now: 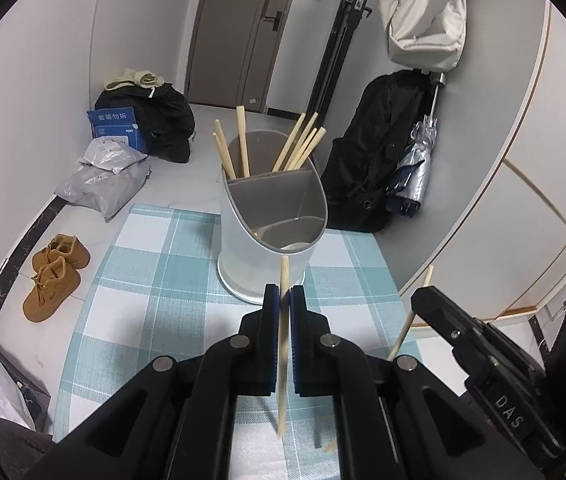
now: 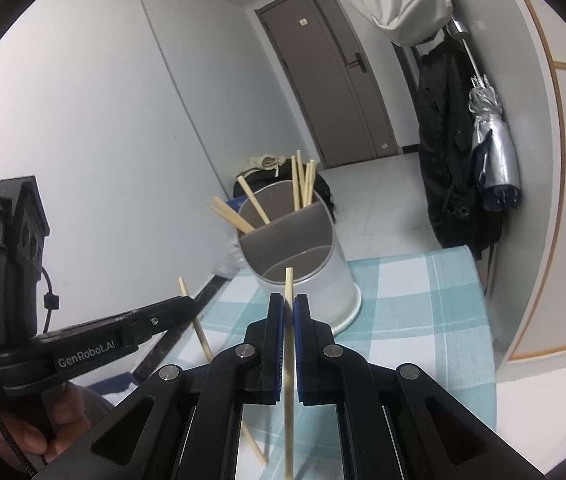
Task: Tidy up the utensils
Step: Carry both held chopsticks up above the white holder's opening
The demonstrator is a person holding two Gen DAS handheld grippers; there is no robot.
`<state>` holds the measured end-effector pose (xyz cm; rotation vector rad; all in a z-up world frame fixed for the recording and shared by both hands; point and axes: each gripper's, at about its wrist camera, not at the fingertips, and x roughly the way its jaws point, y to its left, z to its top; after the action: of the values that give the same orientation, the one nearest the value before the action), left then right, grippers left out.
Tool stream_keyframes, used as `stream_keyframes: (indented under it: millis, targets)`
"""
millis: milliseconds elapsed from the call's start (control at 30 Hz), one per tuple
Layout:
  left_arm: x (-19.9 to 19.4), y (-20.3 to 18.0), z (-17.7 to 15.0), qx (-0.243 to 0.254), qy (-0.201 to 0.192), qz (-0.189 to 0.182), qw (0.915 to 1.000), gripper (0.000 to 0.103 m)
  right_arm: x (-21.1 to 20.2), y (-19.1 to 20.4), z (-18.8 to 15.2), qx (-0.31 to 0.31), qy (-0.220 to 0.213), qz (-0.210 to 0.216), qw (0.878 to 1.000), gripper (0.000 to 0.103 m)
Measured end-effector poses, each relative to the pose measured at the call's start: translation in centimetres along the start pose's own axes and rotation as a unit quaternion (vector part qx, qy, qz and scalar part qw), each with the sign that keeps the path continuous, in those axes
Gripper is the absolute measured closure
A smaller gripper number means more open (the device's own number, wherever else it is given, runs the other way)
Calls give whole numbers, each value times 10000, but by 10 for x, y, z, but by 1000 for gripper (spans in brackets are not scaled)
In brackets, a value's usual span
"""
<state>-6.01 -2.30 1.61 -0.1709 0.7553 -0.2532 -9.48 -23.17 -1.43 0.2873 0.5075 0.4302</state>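
A white utensil holder (image 1: 267, 248) with grey dividers stands on the checked tablecloth (image 1: 155, 280); several wooden chopsticks (image 1: 299, 144) lean in its back compartments. My left gripper (image 1: 284, 294) is shut on a chopstick (image 1: 283, 356) held upright just in front of the holder. In the left wrist view my right gripper (image 1: 423, 300) sits at the right, shut on another chopstick (image 1: 409, 320). The right wrist view shows the holder (image 2: 311, 280), my right gripper (image 2: 288, 304) shut on its upright chopstick (image 2: 289, 368), and the left gripper (image 2: 187, 306) with its chopstick (image 2: 199, 328).
The table ends just behind the holder. On the floor beyond lie tan shoes (image 1: 55, 276), grey parcels (image 1: 103, 180) and black bags (image 1: 155, 120). A black coat (image 1: 379, 148) and a folded umbrella (image 1: 415, 168) hang at the right wall. A hand (image 2: 31, 436) holds the left gripper's handle.
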Motion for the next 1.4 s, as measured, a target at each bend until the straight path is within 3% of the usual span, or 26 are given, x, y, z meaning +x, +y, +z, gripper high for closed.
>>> stream_keyframes:
  millis: [167, 667, 1133, 1400]
  targets:
    - [-8, 3, 3, -50, 82, -181, 9998, 102, -3, 10, 5, -131, -49, 5, 9999, 99]
    - [-28, -1, 30, 122, -75, -241, 9996, 102, 1, 26, 36, -368, -300, 195, 9987, 99]
    - [-33, -25, 94, 117, -292, -397, 9987, 102, 8, 13, 104, -97, -687, 301, 9971, 99]
    - [-36, -31, 137, 117, -479, -429, 9979, 102, 12, 11, 164, -214, -999, 358, 9941, 99]
